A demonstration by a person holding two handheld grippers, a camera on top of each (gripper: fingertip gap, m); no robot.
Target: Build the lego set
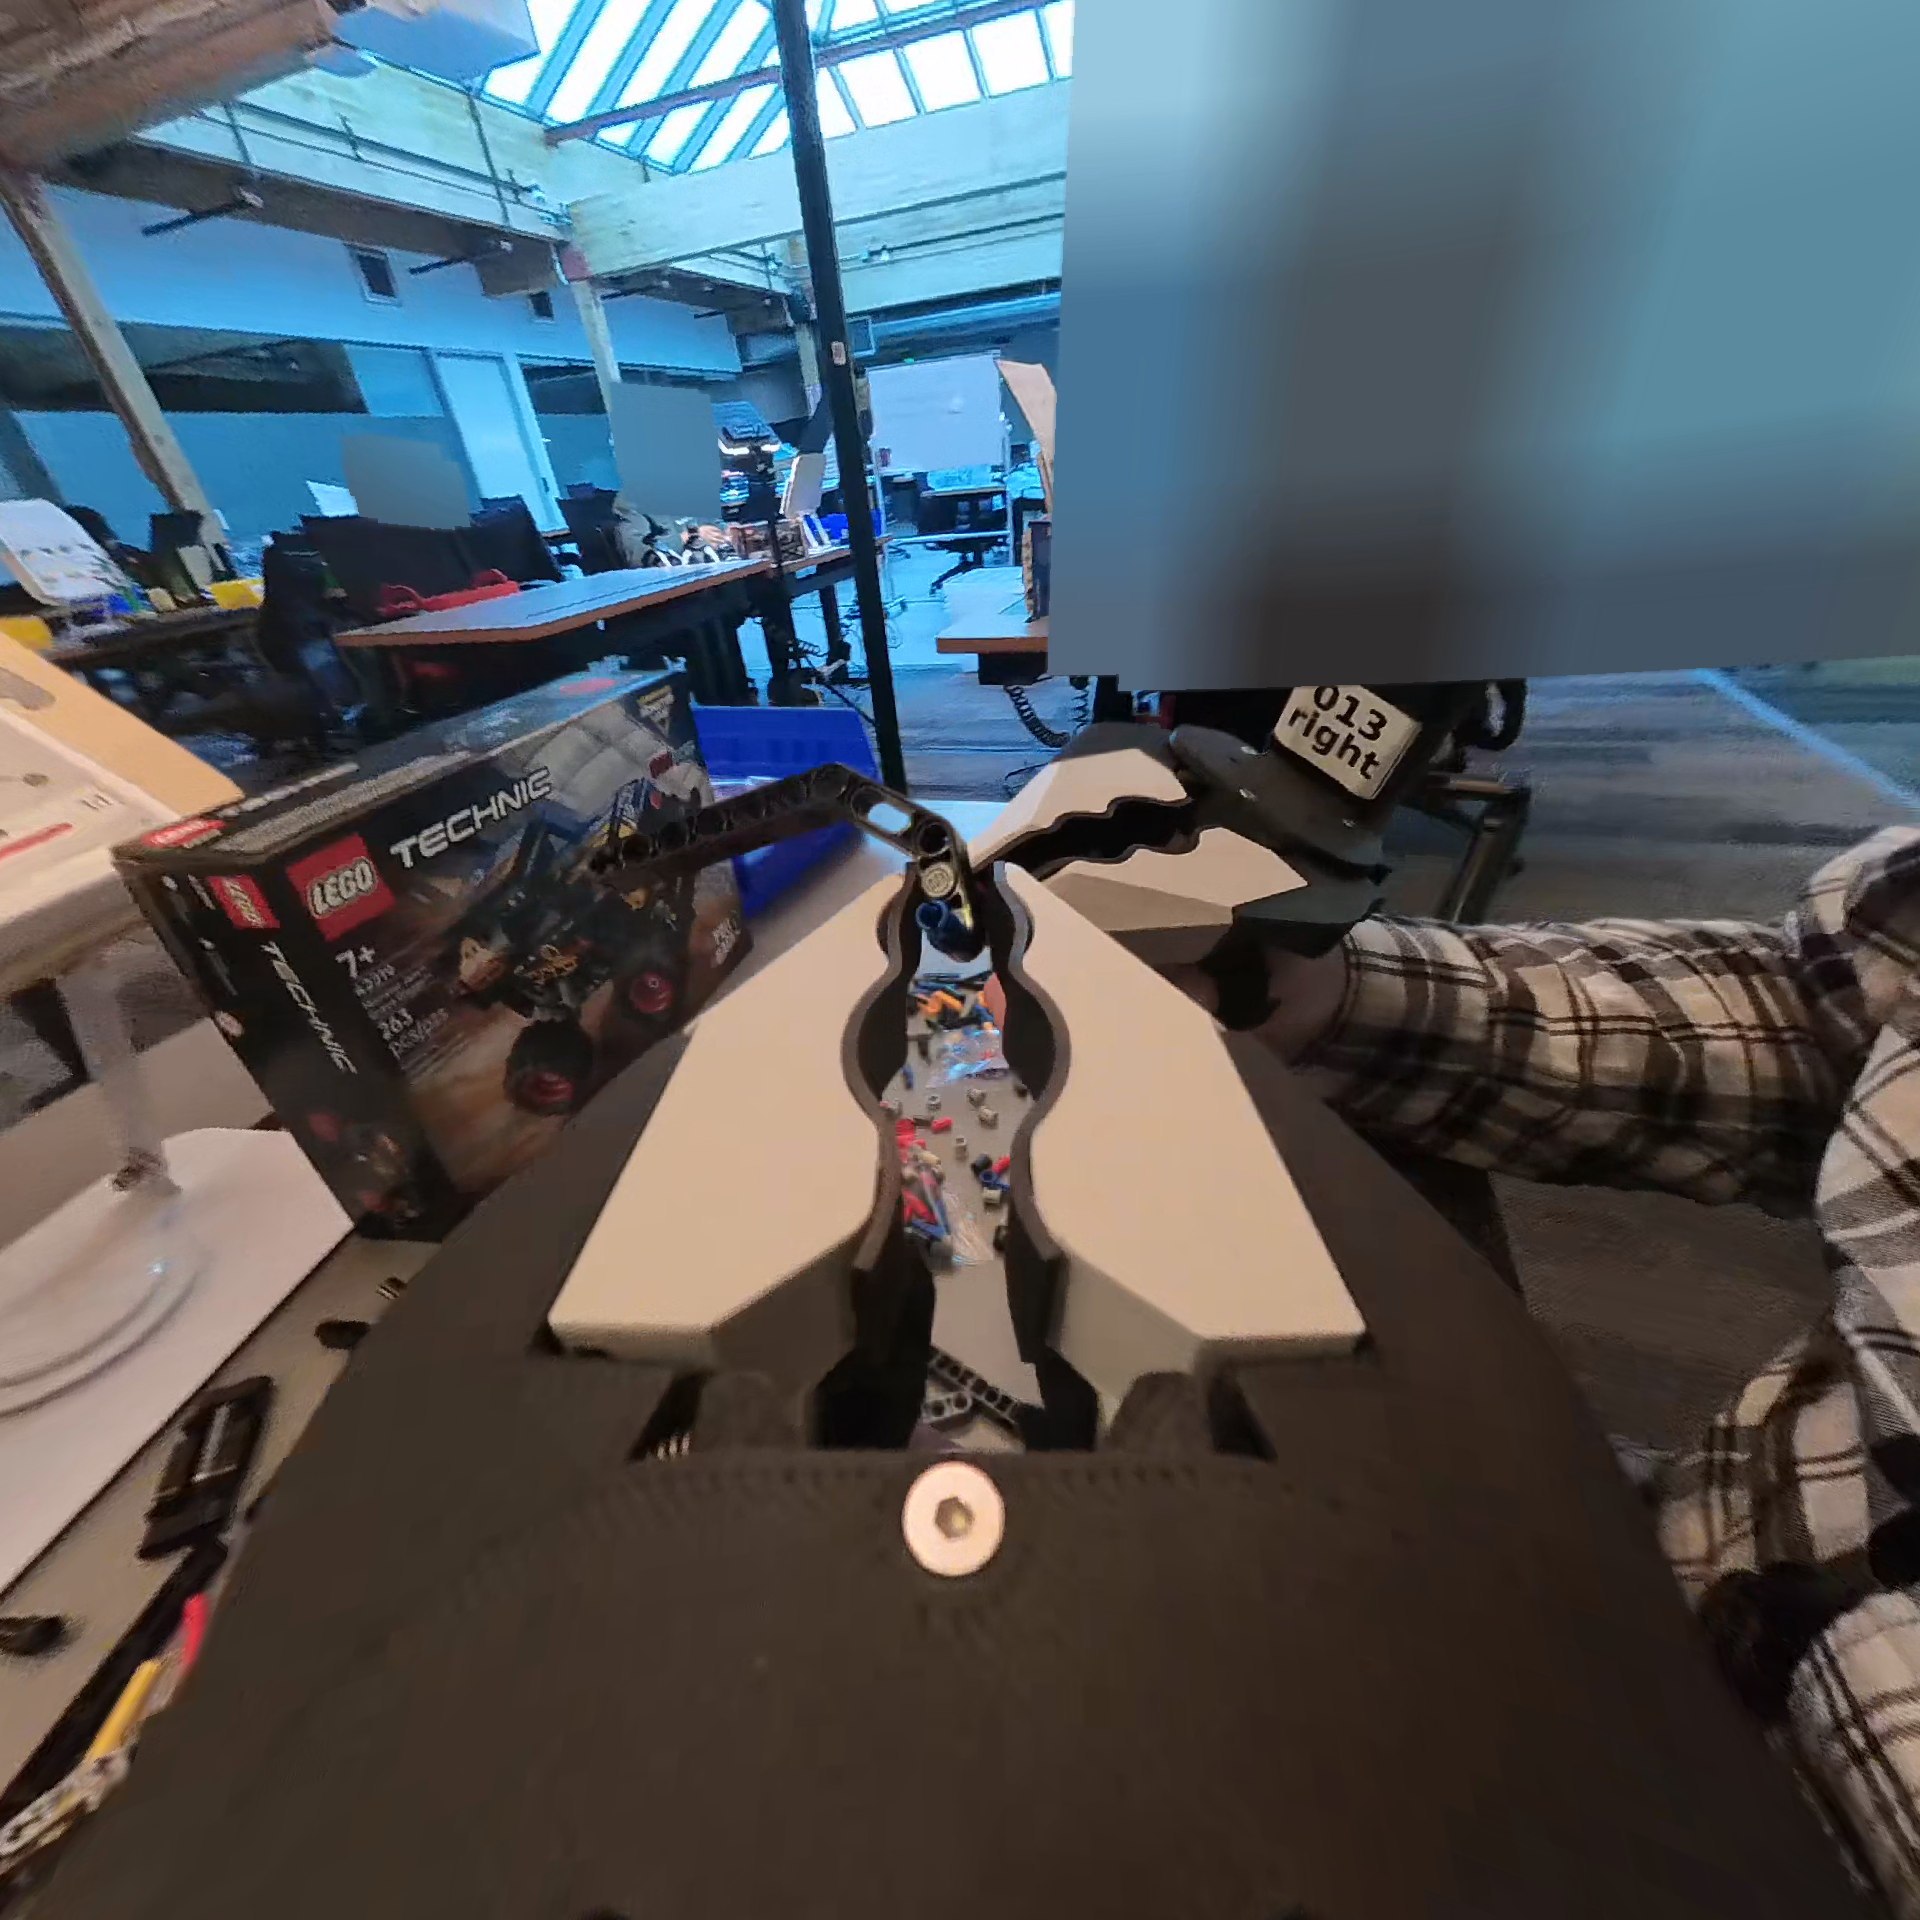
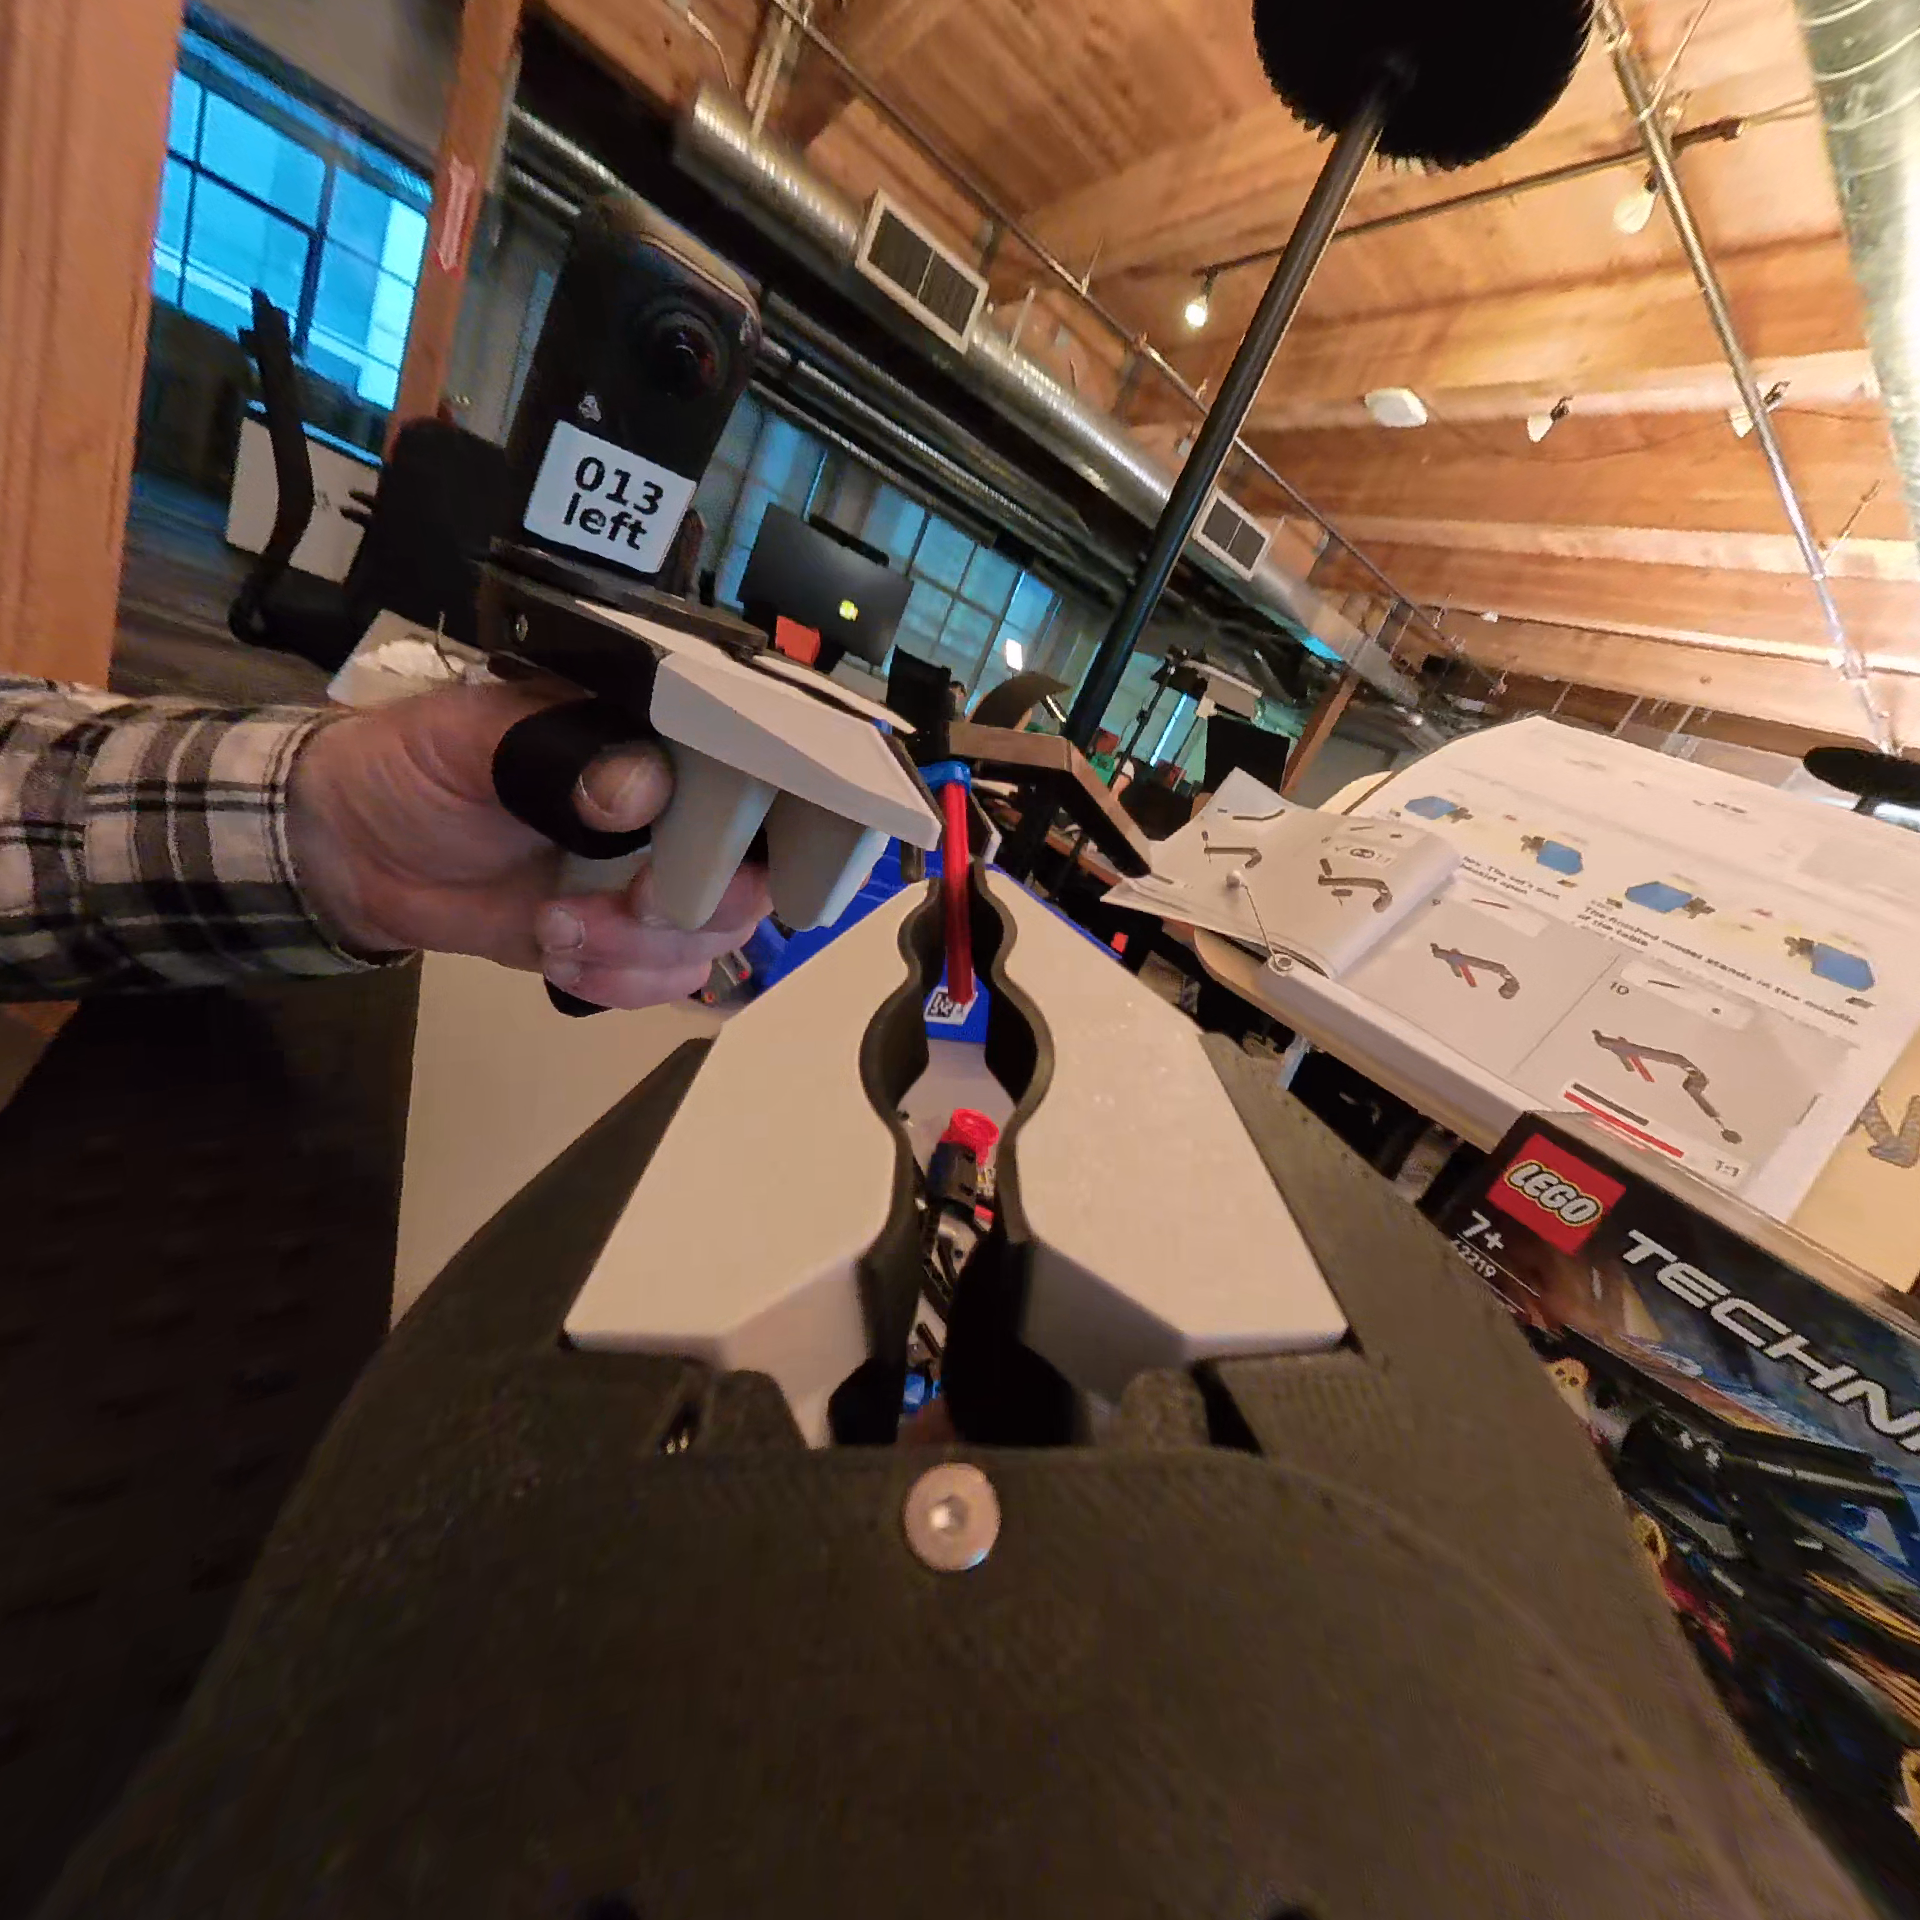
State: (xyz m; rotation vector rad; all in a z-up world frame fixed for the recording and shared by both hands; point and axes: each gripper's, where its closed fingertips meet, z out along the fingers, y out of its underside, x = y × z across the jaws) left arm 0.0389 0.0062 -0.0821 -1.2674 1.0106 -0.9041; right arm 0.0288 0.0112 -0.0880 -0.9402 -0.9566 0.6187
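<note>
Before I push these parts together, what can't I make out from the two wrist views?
- Left wrist view: the black bent beam's held end, hidden between the left gripper's fingers.
- Right wrist view: the red axle's top, behind the left gripper.
- Loose pieces: too small to identify.

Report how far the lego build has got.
Early. Done: the black angled beam carries a blue pin. In hand: left gripper pinches that beam, right gripper pinches a red axle. Left: many loose pieces still lie on the table.
</note>
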